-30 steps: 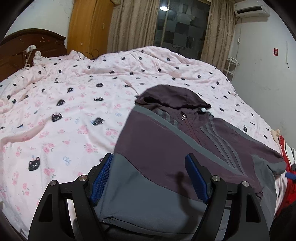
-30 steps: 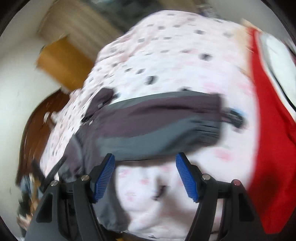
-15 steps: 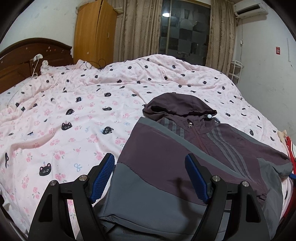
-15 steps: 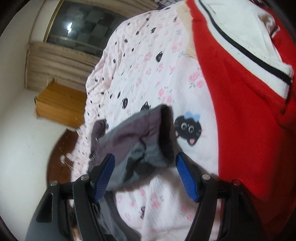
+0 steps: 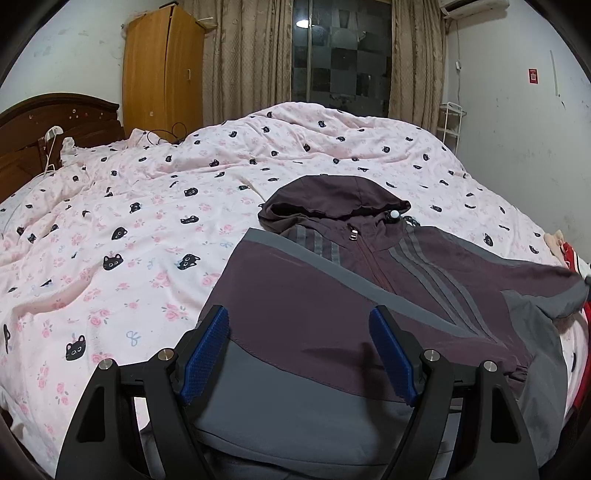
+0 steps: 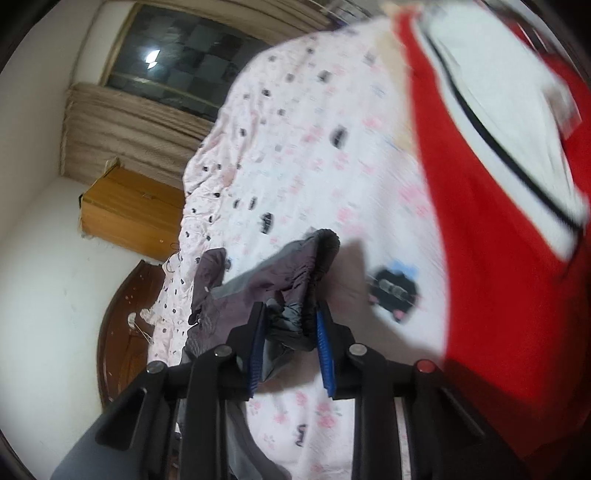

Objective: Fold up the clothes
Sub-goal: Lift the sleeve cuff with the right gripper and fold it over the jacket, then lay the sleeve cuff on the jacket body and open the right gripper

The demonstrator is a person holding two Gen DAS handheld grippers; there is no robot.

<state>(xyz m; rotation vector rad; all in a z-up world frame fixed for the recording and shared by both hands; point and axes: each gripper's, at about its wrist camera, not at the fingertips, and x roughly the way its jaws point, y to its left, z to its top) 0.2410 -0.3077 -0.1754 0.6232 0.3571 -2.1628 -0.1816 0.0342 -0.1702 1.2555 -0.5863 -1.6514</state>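
bed: pink cat-print quilt; on it: hooded jacket; red garment

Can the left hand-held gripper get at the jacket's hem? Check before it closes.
Probably yes. The left hand-held gripper stands open right over the jacket, whose grey hem panel lies flat between its fingers with nothing on top.

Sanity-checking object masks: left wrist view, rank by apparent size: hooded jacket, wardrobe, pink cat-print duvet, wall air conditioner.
1. pink cat-print duvet
2. hooded jacket, though nearness inflates it
3. wardrobe
4. wall air conditioner, only partly in frame
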